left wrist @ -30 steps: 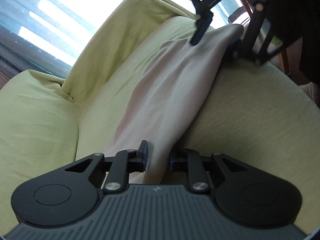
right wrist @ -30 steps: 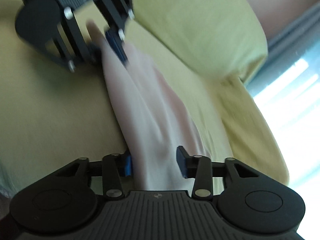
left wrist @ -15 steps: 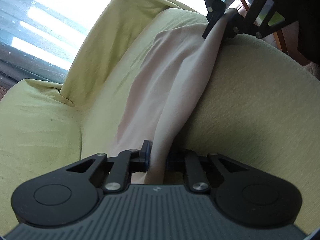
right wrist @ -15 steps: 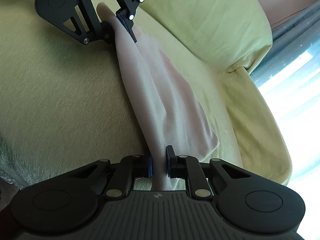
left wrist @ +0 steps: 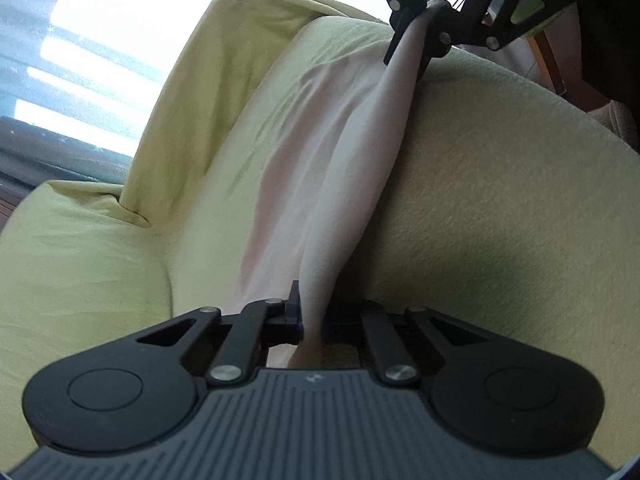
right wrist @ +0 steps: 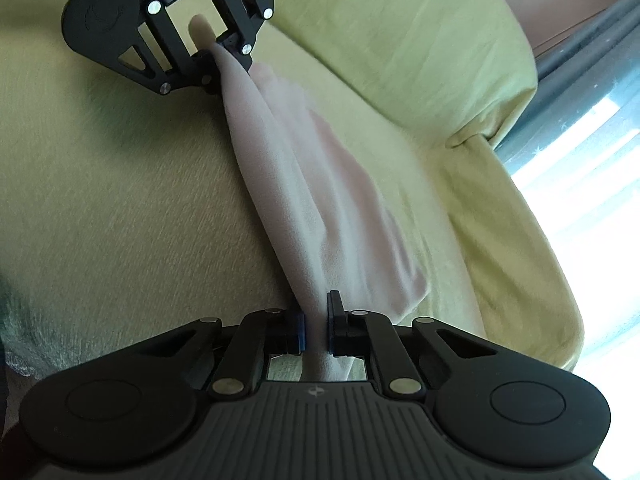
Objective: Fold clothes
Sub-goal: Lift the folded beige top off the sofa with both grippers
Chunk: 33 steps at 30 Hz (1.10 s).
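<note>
Your left hand-held gripper [left wrist: 310, 314] is clamped on one end of the pale pink cloth [left wrist: 320, 184], its fingers closed tight against the fabric. Your right hand-held gripper [right wrist: 316, 328] pinches the opposite end the same way. The cloth stretches taut between them, its loose half draping onto the green sofa [left wrist: 500, 184] beneath both grippers.

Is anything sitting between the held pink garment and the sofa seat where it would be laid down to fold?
Nothing visible. The left gripper and right gripper each pinch an end of the pink garment, stretched over the green sofa seat, which shows only its cover.
</note>
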{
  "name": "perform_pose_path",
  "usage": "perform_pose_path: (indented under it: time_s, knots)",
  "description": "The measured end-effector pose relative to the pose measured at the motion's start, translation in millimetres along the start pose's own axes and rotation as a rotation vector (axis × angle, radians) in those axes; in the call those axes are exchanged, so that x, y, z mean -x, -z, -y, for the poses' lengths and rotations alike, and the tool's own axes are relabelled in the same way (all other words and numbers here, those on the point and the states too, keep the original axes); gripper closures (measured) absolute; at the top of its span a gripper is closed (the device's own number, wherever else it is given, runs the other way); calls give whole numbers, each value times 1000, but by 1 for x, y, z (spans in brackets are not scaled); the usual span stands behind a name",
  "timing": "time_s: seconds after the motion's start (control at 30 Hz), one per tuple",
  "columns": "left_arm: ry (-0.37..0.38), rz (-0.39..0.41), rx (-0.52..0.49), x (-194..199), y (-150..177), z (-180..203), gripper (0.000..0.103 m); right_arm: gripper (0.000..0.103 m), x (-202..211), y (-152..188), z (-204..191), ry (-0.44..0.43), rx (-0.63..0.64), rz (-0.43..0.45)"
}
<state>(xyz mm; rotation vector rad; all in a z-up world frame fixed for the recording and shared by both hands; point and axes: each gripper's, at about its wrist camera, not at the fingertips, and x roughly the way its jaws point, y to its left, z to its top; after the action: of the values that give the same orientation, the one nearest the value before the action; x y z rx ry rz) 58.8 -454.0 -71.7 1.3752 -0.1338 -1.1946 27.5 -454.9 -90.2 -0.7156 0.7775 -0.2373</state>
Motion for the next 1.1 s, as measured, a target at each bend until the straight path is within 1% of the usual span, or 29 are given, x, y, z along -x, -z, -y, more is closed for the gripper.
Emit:
perform_pose_path:
  time_s: [0.13, 0.27, 0.37, 0.67, 0.93, 1.1]
  knots:
    - [-32, 27, -35, 21, -12, -7, 98, 95, 33, 3, 0, 21, -21, 23]
    - [-44, 61, -56, 39, -28, -14, 98, 95, 65, 10, 2, 48, -48, 27]
    - [-54, 88, -71, 51, -43, -16, 98, 95, 92, 21, 0, 78, -42, 24]
    - [-69, 184, -127, 80, -90, -10, 98, 96, 165, 51, 14, 172, -69, -4]
    - [-75, 267, -177, 100, -137, 1, 98, 96, 221, 91, 14, 244, -104, -45]
    - [-65, 319, -197, 103, -161, 4, 97, 96, 261, 118, 9, 284, -129, -69]
